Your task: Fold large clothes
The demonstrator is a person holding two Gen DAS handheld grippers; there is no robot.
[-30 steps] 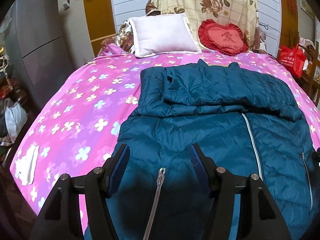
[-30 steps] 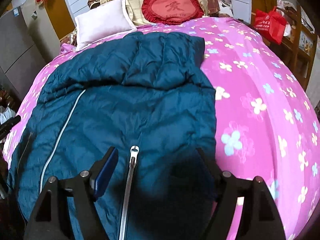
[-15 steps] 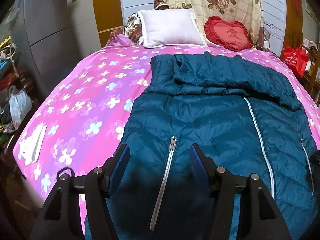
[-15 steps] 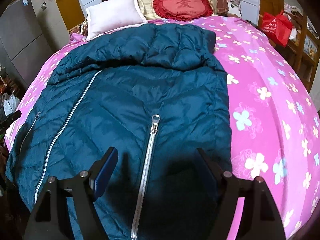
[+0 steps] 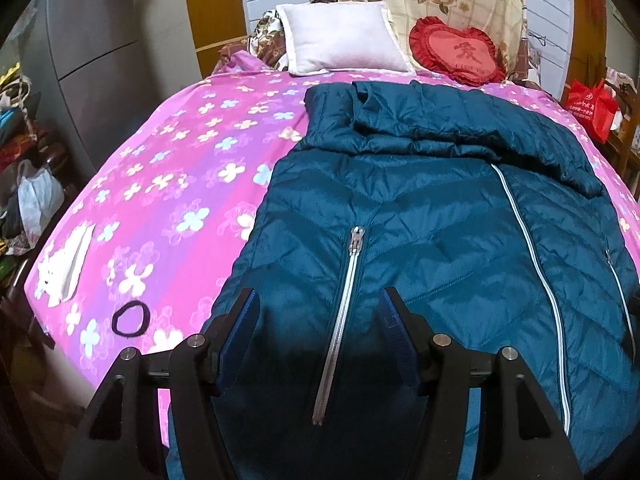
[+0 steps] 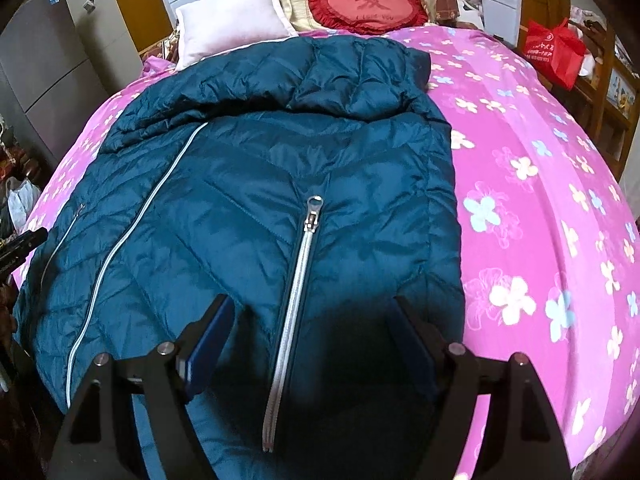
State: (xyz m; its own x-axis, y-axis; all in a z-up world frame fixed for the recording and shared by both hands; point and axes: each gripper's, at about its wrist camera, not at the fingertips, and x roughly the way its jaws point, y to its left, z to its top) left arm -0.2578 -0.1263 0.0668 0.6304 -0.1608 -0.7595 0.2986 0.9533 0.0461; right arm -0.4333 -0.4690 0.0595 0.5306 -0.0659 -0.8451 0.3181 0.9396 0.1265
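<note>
A dark teal puffer jacket [image 5: 420, 208] [image 6: 280, 152] lies front up on the pink flowered bed [image 5: 180, 184] [image 6: 540, 184], its sleeves folded across the chest at the far end. My left gripper [image 5: 319, 300] hovers open over the jacket's left half, a silver pocket zipper [image 5: 354, 248] running between its fingers. My right gripper [image 6: 312, 308] hovers open over the right half, astride the other pocket zipper [image 6: 308, 232]. Neither pair of pads presses the fabric. The closed centre zipper [image 5: 524, 232] [image 6: 132, 224] runs down the middle. The hem is hidden below both grippers.
A white pillow [image 5: 340, 36] and a red heart cushion [image 5: 460, 50] rest at the headboard. A black hair tie [image 5: 130, 319] and a white folded thing [image 5: 68, 268] lie near the bed's left edge. A grey cabinet [image 5: 92, 52] stands left, a red bag [image 6: 556, 52] right.
Both grippers have drawn back toward the near end of the bed, so more of the jacket and both pocket zippers show. The hair tie has come into the left view. Both stay open.
</note>
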